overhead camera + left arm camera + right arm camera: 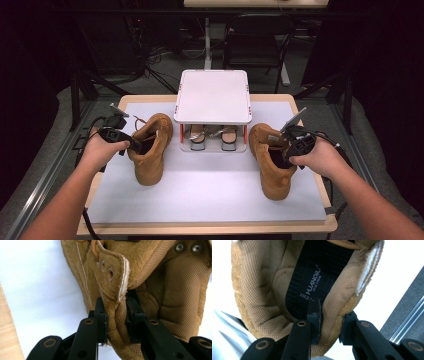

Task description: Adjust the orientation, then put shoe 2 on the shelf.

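The left claw pinches the soft collar of a tan suede lace-up boot; in the left gripper view its black jaws press on either side of the napped flap with metal eyelets, beside the padded mesh lining. The right claw clamps the collar wall of a second tan suede boot, one jaw inside against the honeycomb mesh, the other outside; ahead of it lies the black dimpled insole with printed lettering. Both boots stand on the white sheet over the wooden tabletop. Between the claws and beyond them sits a white square-topped rack with orange posts, sandals beneath.
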The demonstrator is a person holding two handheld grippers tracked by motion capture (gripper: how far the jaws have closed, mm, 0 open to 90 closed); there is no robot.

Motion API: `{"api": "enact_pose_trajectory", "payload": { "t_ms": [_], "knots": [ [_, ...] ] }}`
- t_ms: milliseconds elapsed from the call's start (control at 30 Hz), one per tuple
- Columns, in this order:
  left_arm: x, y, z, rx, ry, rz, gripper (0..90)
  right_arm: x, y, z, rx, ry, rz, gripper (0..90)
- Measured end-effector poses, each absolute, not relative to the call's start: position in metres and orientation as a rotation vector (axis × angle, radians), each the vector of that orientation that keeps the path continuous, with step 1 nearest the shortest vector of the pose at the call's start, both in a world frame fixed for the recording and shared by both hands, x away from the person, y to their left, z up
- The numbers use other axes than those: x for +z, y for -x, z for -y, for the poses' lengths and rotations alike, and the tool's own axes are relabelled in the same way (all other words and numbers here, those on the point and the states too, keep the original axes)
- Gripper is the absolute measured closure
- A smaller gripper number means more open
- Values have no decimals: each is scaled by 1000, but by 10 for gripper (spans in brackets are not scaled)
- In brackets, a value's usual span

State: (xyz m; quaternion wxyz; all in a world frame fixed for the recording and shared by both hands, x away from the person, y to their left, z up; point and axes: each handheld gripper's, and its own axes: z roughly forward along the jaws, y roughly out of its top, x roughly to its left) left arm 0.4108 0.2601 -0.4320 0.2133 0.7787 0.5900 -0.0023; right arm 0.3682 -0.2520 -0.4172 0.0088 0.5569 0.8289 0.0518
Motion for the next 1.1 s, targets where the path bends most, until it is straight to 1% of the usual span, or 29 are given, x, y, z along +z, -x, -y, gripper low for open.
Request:
{"api": "enact_pose_trajectory", "payload": {
  "t_ms": [200,267,400,533,667,800,1100],
  "knots": [
    [-432,-402,-267,-27,-2180,-1638,749,-419,-365,254,166,-1797,-2512,706],
    [-432,-402,-268,-12,-2191,-1645,739,-419,-365,256,165,-1838,-2475,666],
    [-431,-403,-266,-6,-2206,-1646,675,-416,-365,257,187,-1857,-2452,592],
    [-429,-404,-262,12,-2247,-1654,634,-412,-367,258,201,-1851,-2427,558],
    [-426,-405,-261,13,-2268,-1670,598,-413,-369,259,171,-1858,-2438,547],
    [-426,-406,-261,8,-2274,-1675,586,-418,-371,259,199,-1868,-2434,551],
    [-432,-409,-258,9,-2325,-1633,596,-424,-377,253,121,-1811,-2451,585]
  ]
}}
